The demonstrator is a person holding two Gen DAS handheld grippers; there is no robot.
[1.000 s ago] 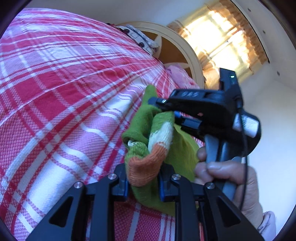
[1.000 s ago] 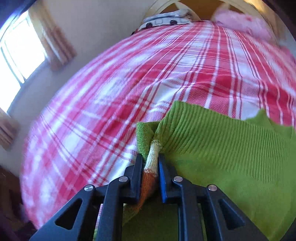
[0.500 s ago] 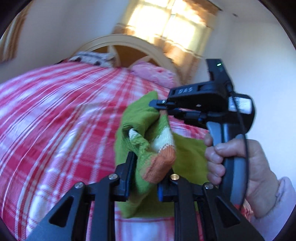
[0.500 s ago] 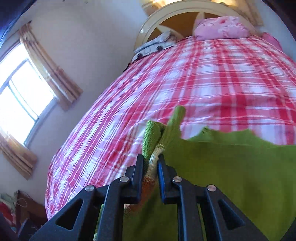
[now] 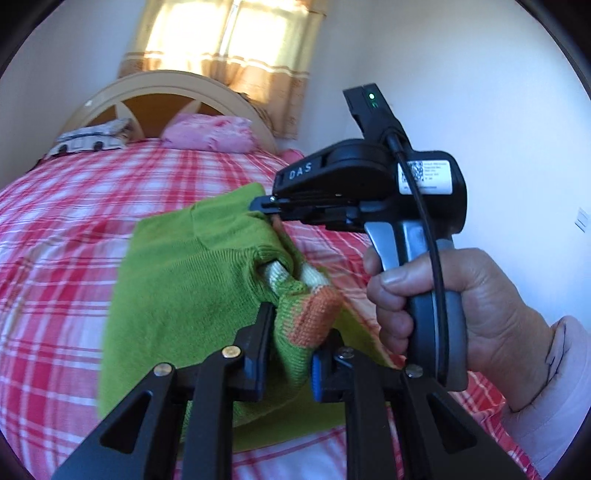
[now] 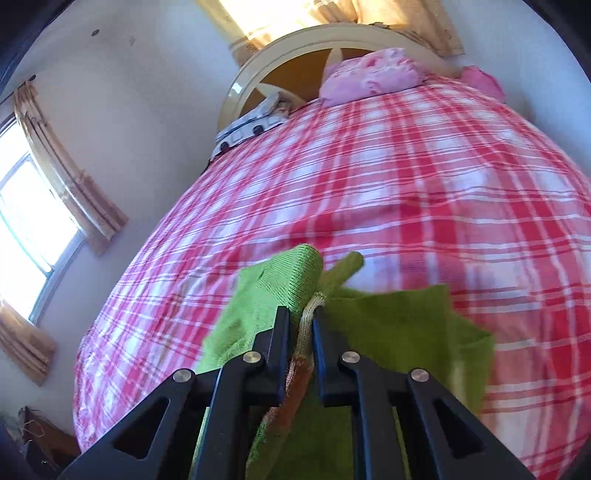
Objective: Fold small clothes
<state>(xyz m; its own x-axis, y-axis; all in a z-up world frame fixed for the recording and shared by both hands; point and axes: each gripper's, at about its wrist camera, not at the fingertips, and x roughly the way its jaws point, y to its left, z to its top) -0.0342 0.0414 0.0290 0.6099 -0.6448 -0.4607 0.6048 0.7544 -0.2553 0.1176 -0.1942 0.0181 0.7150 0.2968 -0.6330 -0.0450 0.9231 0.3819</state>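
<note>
Both tongs are on the green knitted garment [image 5: 192, 280] at once, and it hangs bunched between them above the bed [image 5: 66, 229] with its red-and-white checked cover. The left tongs [image 5: 291, 343] are closed on a thick wad of the knit, right where an orange and cream striped band [image 5: 314, 306] bulges up between the two black fingers [image 5: 258, 332]. Off to the right, a bare hand [image 5: 454, 317] grips the handle of the right tongs [image 5: 267, 208], whose tip pinches the garment's far upper edge. From the right wrist view, the right tongs [image 6: 301, 325] are squeezed nearly together on a thin fold, cream and orange stitching running down between the fingers [image 6: 280, 332], green cloth spilling out on both sides. Part of the garment's lower spread drapes toward the cover. At the far end of the bed sit a pink pillow [image 5: 210, 133], a grey-and-white patterned pillow [image 5: 92, 138] to its left, and a curved cream headboard [image 5: 166, 79] under a sunlit curtained window [image 5: 225, 33].
</note>
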